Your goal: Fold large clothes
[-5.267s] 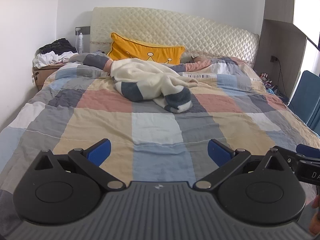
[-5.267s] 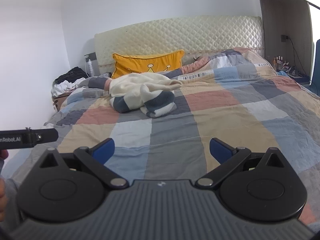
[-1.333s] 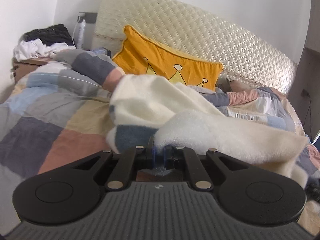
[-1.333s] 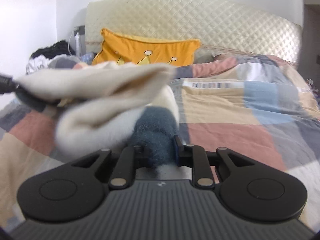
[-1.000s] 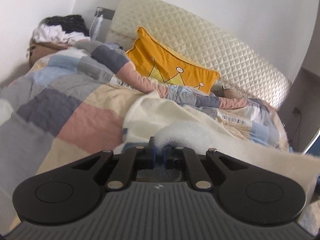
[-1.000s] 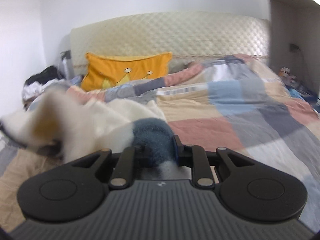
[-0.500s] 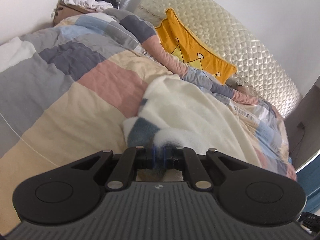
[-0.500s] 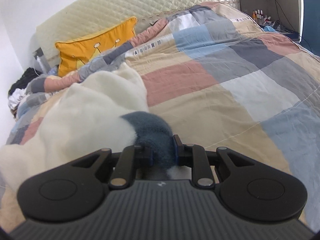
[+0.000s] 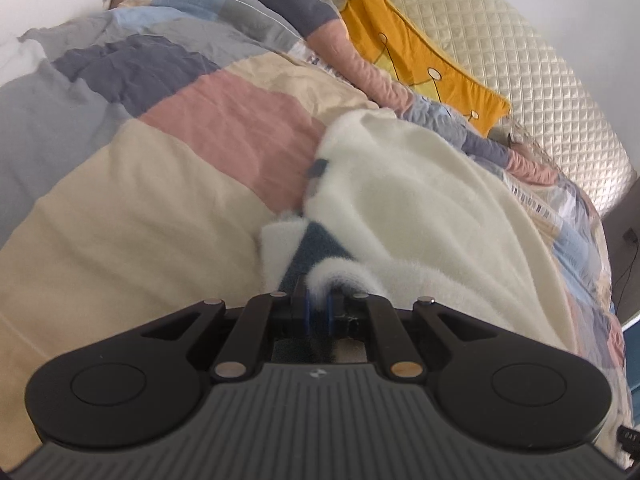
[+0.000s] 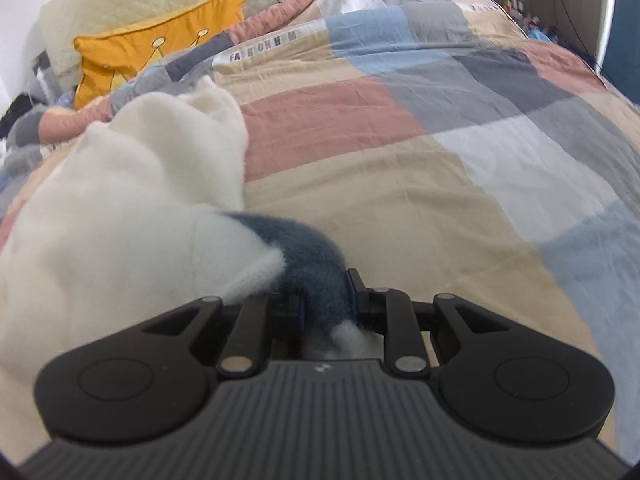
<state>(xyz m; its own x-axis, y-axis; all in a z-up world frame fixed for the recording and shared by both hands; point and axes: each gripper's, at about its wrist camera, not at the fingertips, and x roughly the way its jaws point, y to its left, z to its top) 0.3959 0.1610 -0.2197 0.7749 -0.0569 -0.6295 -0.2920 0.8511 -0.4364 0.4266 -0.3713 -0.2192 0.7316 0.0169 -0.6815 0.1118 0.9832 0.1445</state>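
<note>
A: Jaws first. On the left gripper (image 9: 318,312) they're pressed together on a cream fold of the sweater (image 9: 420,208). On the right gripper (image 10: 326,306) they're clamped on a thick dark-blue band of it, with a white tuft poking out below the pads.

B: And the sweater itself?

A: Spread over the quilt (image 9: 132,216), short of the pillow (image 9: 420,60), which leans on the headboard (image 9: 520,76) beyond. The cream body runs from both grippers up toward the pillow.

B: Why grip it at two points?

A: My guess: two pinches on one edge let the person draw it taut and lay it flat on the quilt before any fold. One grip would leave it hanging in a bunch (it's fluffy and heavy-looking, so it will sag between the grips).

B: Is it flat yet?

A: Not really. Nearer the pillow it humps up, and by the left gripper a cream flap and a blue patch overlap.

B: What can't you make out?

A: Which part each gripper holds, hem or cuff; I can't tell. The sleeves aren't distinguishable. The gripper bodies hide the cloth right under the pads, and neither view shows the other gripper. The sweater's far edge is lost among quilt folds before the pillow.
</note>
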